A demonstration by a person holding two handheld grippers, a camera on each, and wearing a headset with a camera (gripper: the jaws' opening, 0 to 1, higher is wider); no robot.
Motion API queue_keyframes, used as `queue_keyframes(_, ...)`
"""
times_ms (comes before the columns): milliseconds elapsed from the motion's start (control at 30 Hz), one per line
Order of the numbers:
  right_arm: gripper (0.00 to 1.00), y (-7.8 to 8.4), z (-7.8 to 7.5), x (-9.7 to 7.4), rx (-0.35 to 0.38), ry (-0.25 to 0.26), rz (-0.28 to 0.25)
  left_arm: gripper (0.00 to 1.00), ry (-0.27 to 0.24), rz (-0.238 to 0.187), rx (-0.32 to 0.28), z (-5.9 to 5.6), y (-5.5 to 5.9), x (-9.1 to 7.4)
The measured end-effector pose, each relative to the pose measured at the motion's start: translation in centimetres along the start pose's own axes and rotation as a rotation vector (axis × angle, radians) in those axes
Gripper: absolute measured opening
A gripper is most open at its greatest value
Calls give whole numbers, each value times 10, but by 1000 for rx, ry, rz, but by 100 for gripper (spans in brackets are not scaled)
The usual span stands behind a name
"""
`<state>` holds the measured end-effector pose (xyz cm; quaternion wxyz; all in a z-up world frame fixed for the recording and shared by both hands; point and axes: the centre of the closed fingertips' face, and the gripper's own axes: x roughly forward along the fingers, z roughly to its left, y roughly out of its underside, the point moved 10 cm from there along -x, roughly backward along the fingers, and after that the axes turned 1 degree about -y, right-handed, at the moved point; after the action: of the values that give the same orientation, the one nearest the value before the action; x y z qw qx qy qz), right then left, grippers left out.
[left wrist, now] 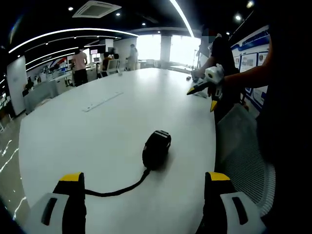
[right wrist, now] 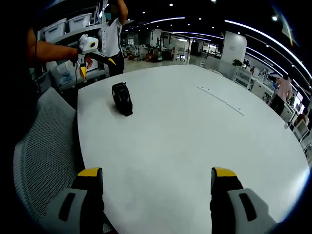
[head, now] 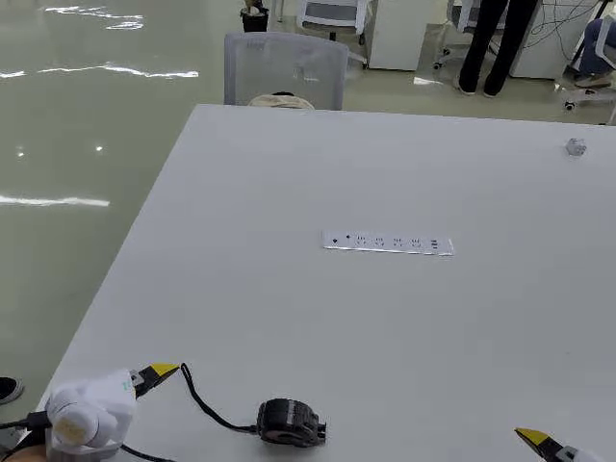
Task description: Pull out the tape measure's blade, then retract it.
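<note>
Here, black tape measure (head: 291, 422) on white table (head: 385, 318), left gripper (left wrist: 146, 177) and right gripper (right wrist: 156, 171) both spread apart

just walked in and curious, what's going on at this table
A person holds a two-jaw gripper in each hand over a white table. A black tape measure lies near the table's near edge, with its strap trailing toward the left gripper. The right gripper is on its other side. Both grippers are open and apart from the tape measure, and its blade has not yet been pulled out.
</note>
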<state>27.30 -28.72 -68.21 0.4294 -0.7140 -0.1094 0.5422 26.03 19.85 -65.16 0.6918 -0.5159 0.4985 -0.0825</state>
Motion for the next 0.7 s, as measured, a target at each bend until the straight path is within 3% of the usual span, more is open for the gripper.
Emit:
queue_keyframes(267,94,-12,2,18,-24,-31,-2,98,54,6,43,0,-10,12)
queue_keyframes(533,94,-22,0,29,-57,-50,-6,95,93,46,77,-1,-14,20)
queue_keyframes(700,93,-31,-4,36,-94,-71,5,95,121,86,131,-2,-18,30)
